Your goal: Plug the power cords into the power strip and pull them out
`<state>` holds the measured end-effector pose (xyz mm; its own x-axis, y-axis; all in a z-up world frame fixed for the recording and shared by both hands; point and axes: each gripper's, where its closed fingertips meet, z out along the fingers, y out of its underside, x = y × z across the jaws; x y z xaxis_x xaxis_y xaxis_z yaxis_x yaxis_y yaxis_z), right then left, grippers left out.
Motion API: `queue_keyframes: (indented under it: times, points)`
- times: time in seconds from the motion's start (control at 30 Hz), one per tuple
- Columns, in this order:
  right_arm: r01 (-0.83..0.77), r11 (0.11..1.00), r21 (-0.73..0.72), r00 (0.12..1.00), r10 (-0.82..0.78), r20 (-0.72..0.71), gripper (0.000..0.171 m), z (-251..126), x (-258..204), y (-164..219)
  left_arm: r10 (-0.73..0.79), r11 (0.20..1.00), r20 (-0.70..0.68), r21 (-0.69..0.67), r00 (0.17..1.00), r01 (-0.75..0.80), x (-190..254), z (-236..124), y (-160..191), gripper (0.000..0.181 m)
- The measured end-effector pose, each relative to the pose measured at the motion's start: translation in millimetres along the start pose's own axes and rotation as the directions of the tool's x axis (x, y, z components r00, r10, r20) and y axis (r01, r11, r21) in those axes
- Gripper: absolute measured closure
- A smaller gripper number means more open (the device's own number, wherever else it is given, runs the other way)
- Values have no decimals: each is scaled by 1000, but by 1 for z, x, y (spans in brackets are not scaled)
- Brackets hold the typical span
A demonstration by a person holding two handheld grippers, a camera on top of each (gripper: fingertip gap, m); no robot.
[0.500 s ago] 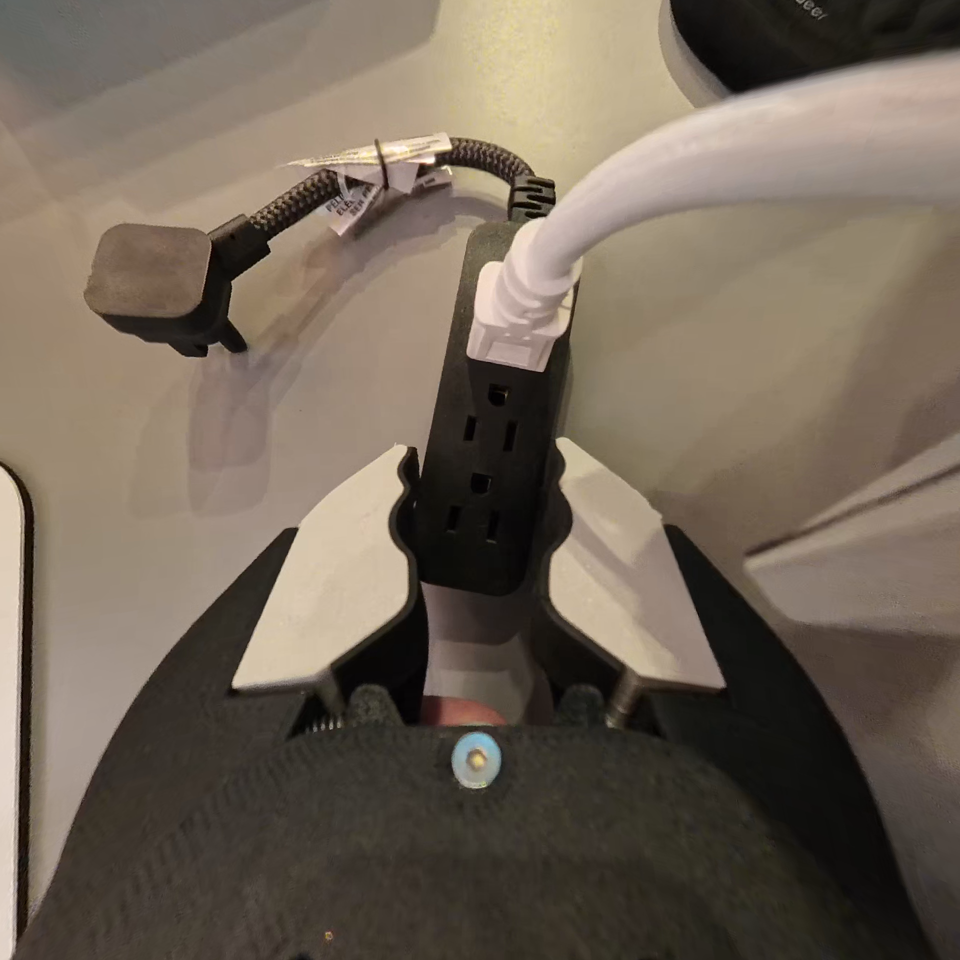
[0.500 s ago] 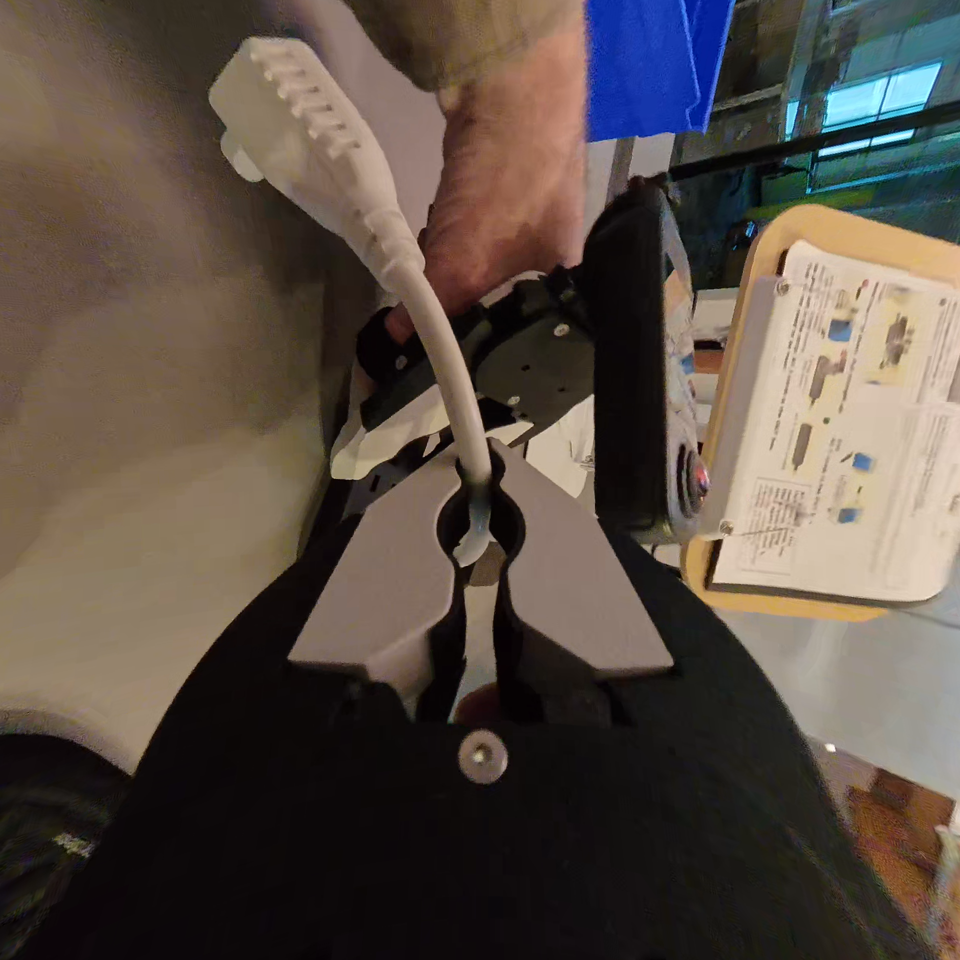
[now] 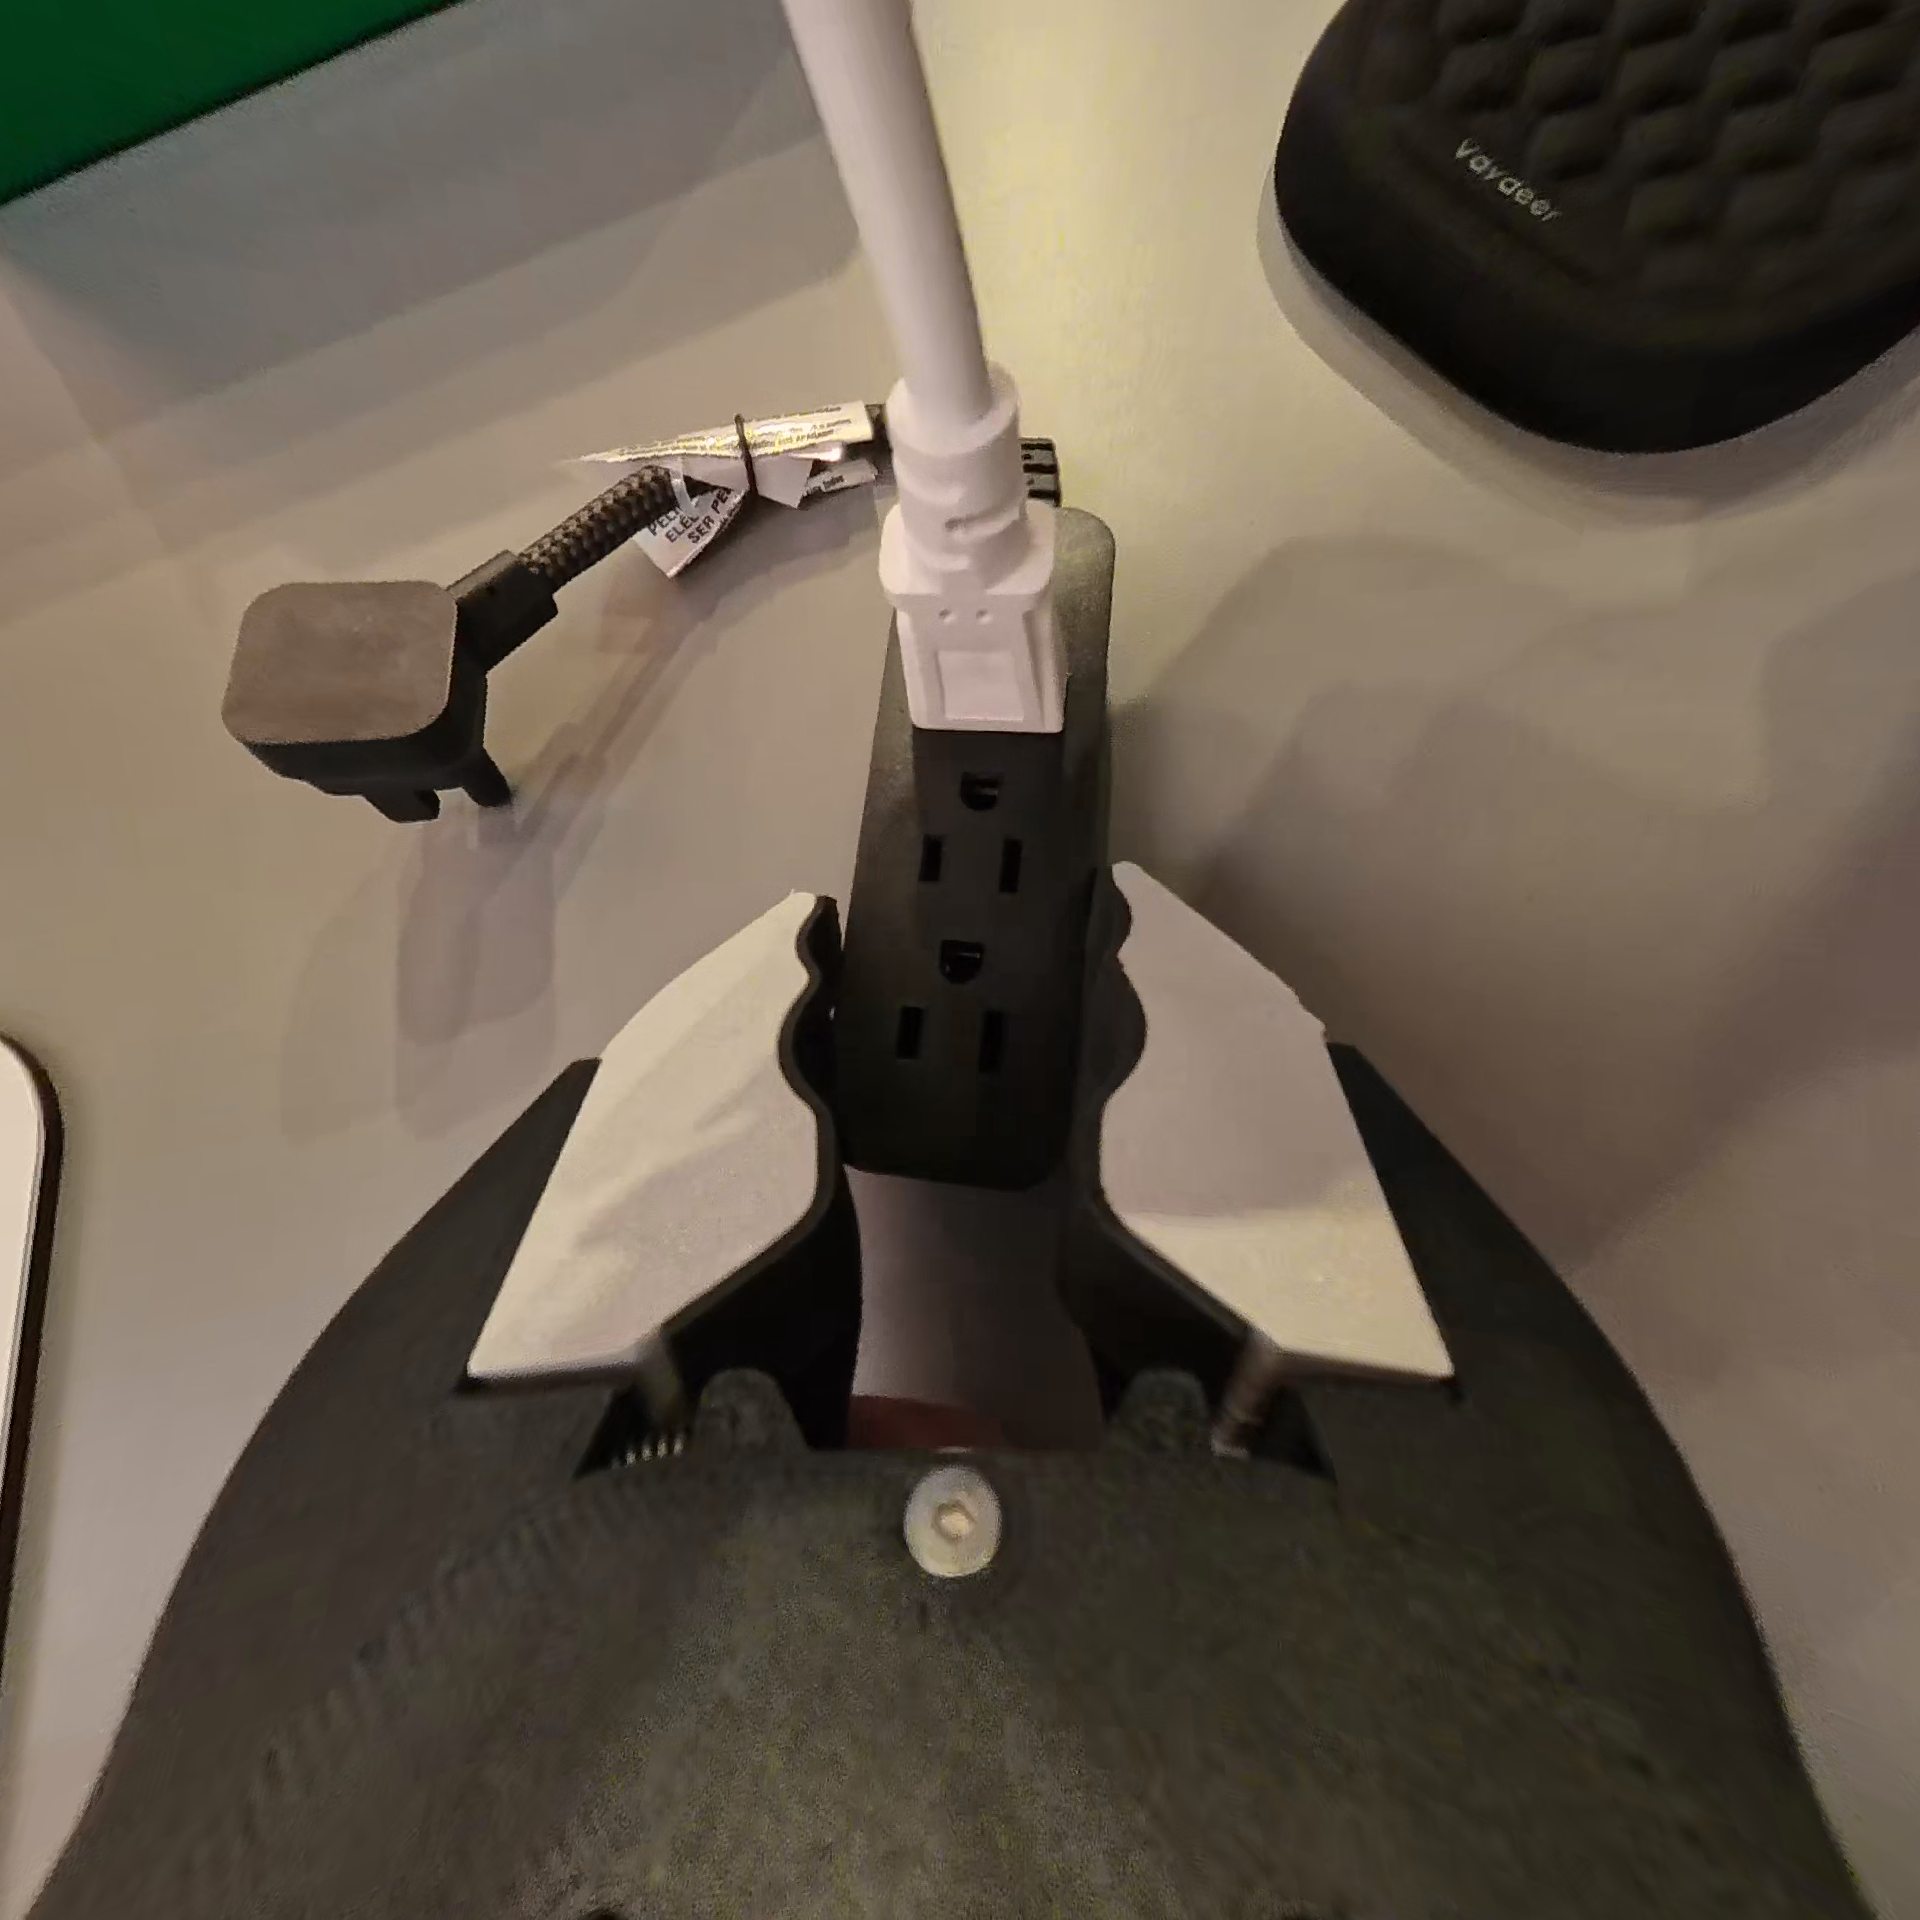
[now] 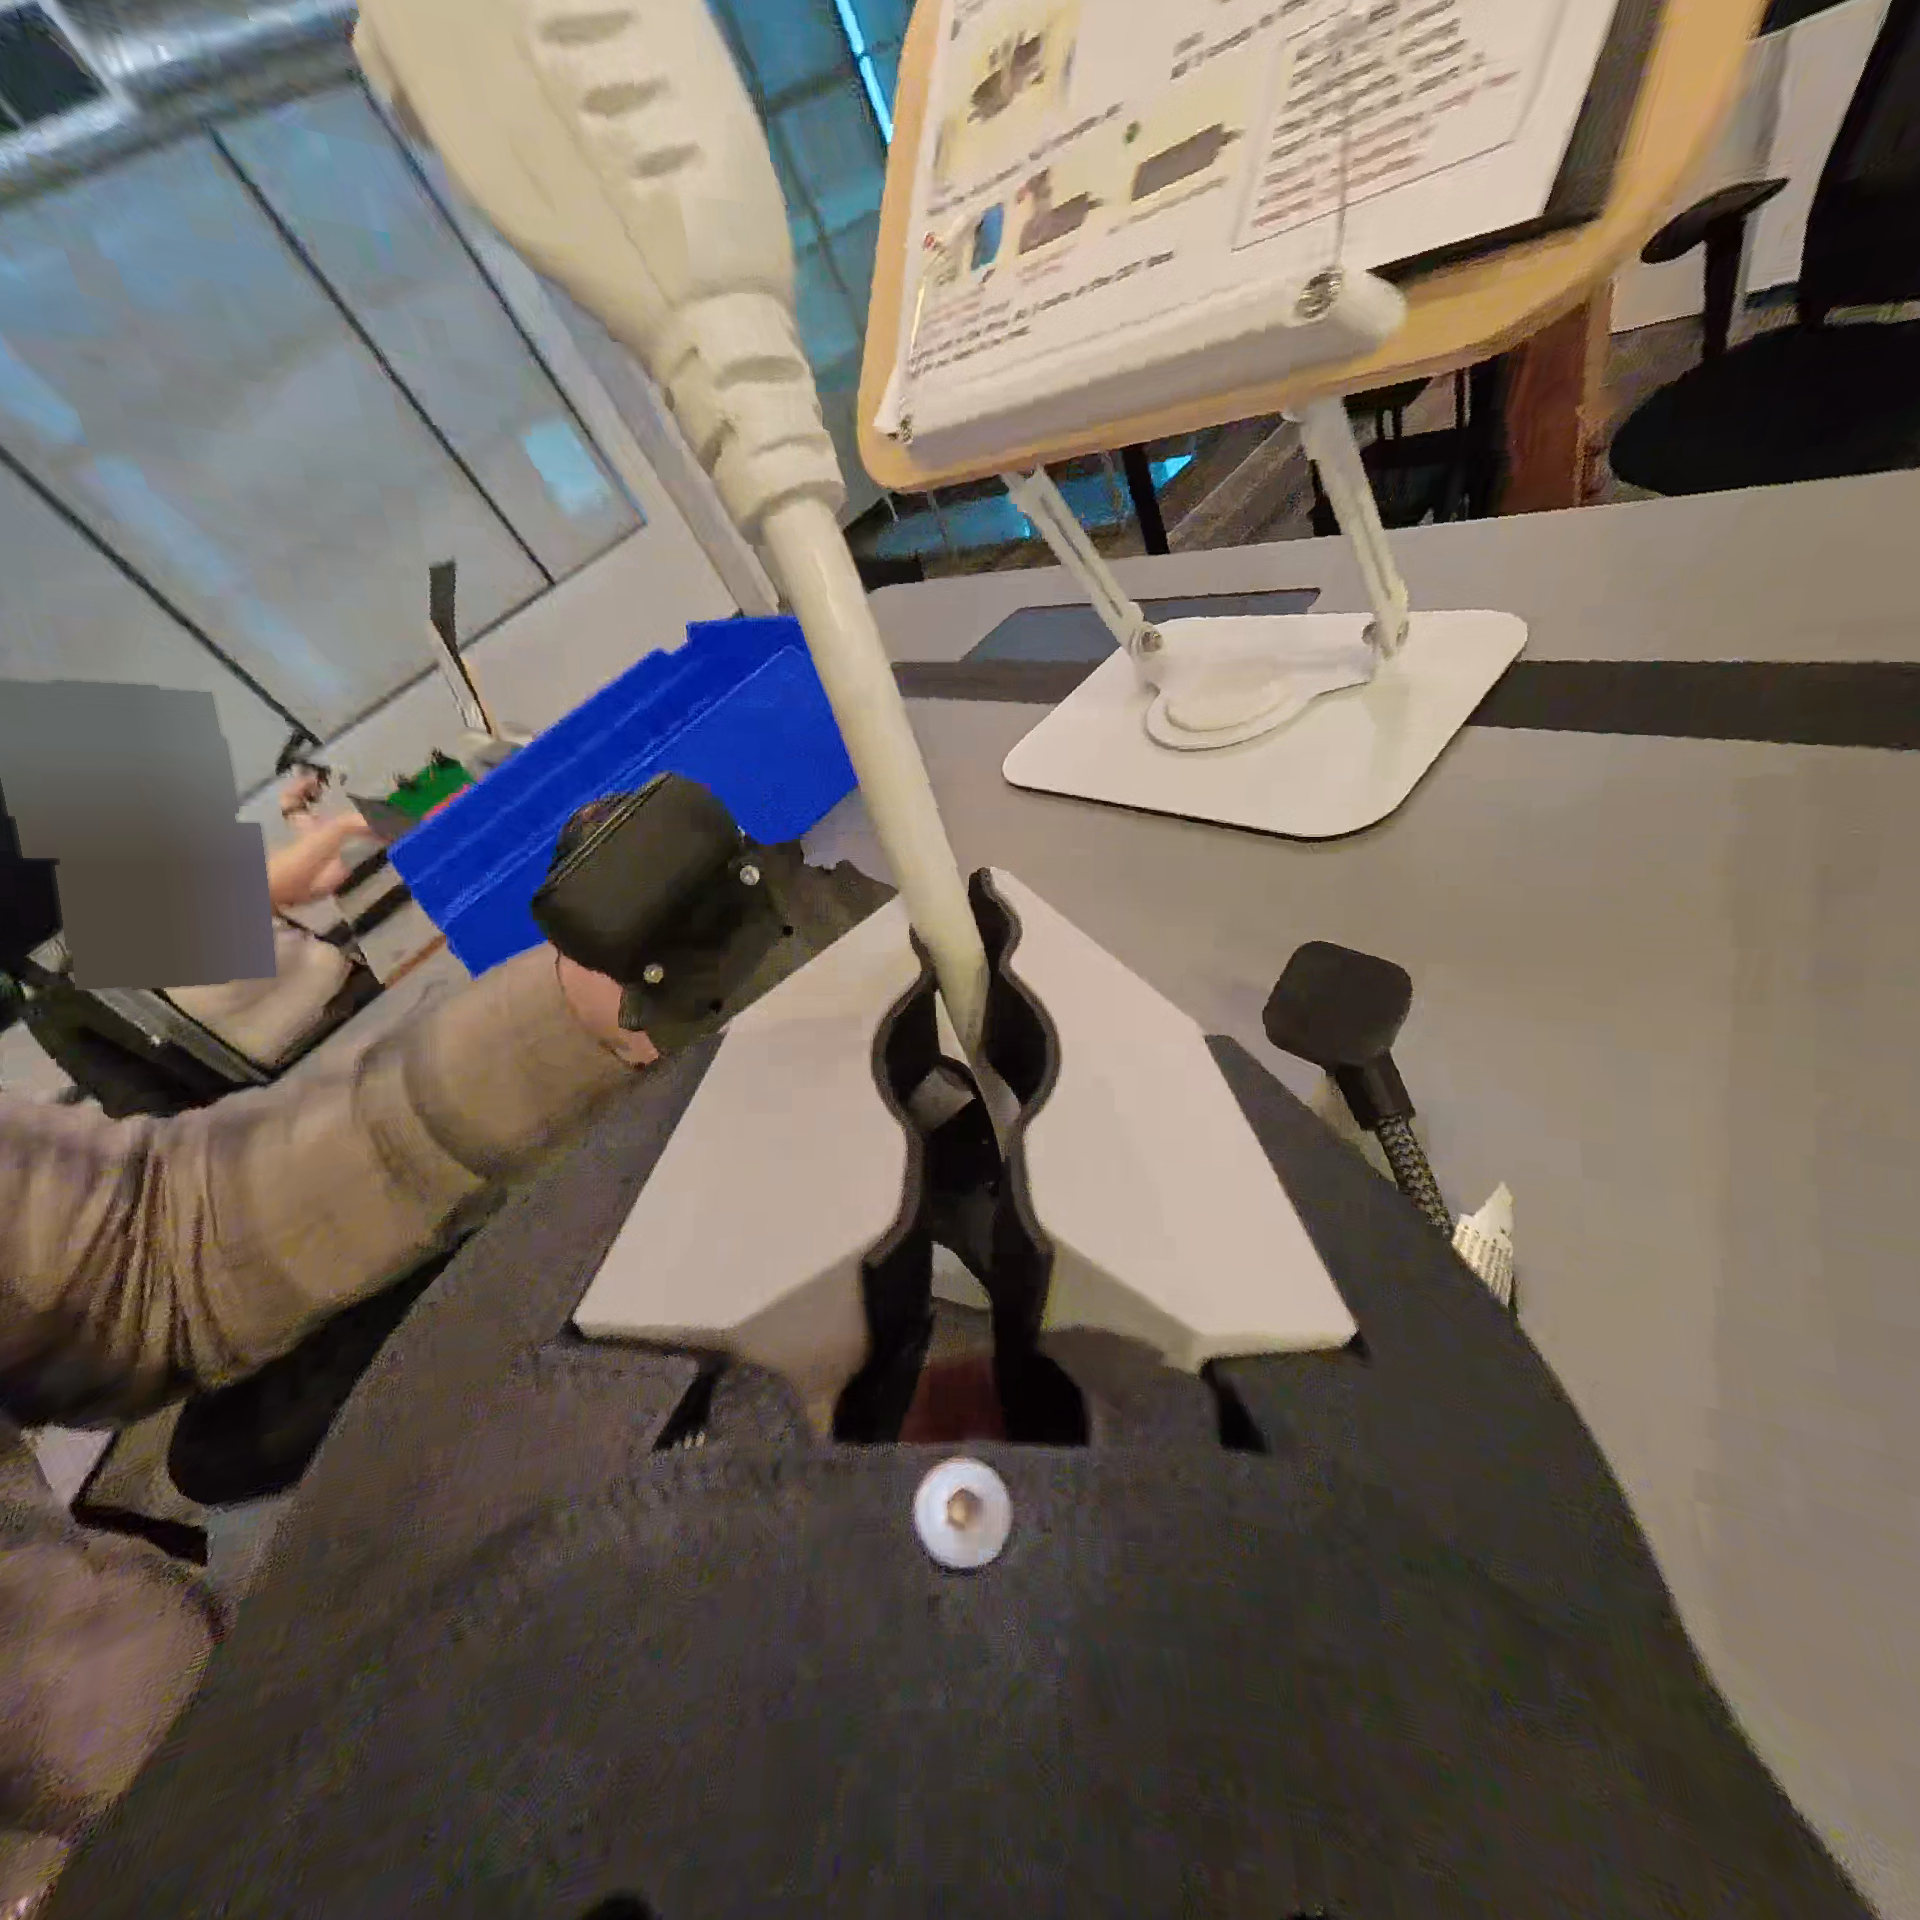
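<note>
In the left wrist view my left gripper (image 3: 971, 904) is shut on the near end of a black power strip (image 3: 977, 821) lying on the grey table. A white plug (image 3: 977, 634) sits in the strip's far outlet; two nearer outlets are bare. Its white cord (image 3: 904, 208) rises straight up out of view. In the right wrist view my right gripper (image 4: 966, 914) is shut on the white cord (image 4: 883, 748), with the cord's ribbed white end (image 4: 623, 156) above. The left gripper's body (image 4: 665, 894) shows to the left there.
The strip's own braided cord ends in a flat black plug (image 3: 353, 675) lying left of it, also in the right wrist view (image 4: 1340, 997). A black wrist rest (image 3: 1621, 208) lies far right. A document stand (image 4: 1268, 727), a blue bin (image 4: 665, 748) and a person's sleeve (image 4: 260, 1195) are nearby. The grippers' ends are close to 15 cm from one another.
The white cord has swung from bending right to standing straight up over the strip. My right gripper has turned with the cord and now faces the table. The left gripper still holds the strip.
</note>
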<state>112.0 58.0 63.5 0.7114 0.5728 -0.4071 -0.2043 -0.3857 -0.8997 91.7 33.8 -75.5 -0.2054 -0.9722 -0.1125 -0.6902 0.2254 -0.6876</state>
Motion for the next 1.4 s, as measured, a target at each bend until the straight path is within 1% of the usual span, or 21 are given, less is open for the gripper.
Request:
queue_keyframes:
  times: [0.07,0.13,0.17,0.27,0.37,0.47,0.53,0.63,0.77,0.9,1.03,1.1,1.13,1.2,1.33,1.37,1.4]
  points:
    - [-95,993,65,995,97,-23,171,-5,12,-4,1,1000,2,17,1000,-1,0,0,-3,136]
    - [-215,966,140,975,220,-19,171,-11,23,-6,2,1000,5,21,1000,-2,0,0,-3,136]
    - [-258,949,181,962,269,-39,171,-15,31,-6,2,1000,6,25,1000,-2,0,0,-4,136]
    - [-322,913,252,930,355,-99,171,-26,51,2,-4,999,2,35,1000,4,0,0,-4,136]
    - [-397,878,266,891,438,-117,170,-33,66,16,4,999,4,36,1000,-4,1,1,-6,137]
    - [-403,880,251,886,444,-135,170,-29,74,15,-1,999,-4,49,1000,1,3,3,-8,138]
    - [-443,863,242,874,476,-96,171,-21,71,13,2,999,-10,33,1000,-2,4,5,-4,137]
    - [-410,883,227,890,442,-114,171,-19,67,8,23,999,-1,24,1000,-23,3,5,-2,136]
    - [-429,878,211,887,454,-85,171,-18,64,7,49,995,39,90,998,-52,1,1,-18,129]
    - [-415,889,193,897,436,-79,171,-16,56,7,72,996,44,46,996,-74,4,13,-11,137]
    - [-392,906,159,910,407,-78,171,-15,53,6,77,996,44,48,996,-79,5,14,-12,137]
    - [-354,927,125,927,365,-80,171,-14,49,5,84,995,51,47,995,-86,5,15,-12,137]
    - [-337,936,105,934,346,-91,169,-14,48,4,86,995,57,47,995,-89,4,15,-12,138]
    - [-307,950,64,943,313,-115,158,-16,46,6,95,994,72,42,993,-98,3,16,-12,138]
    - [-244,970,-6,956,239,-172,153,-22,37,10,96,994,72,41,993,-99,3,16,-12,138]
    - [-230,973,-18,956,223,-188,148,-25,35,11,94,994,70,41,993,-97,3,16,-13,138]
    - [-220,975,-27,956,209,-207,140,-30,34,13,95,994,71,41,993,-98,3,17,-13,138]
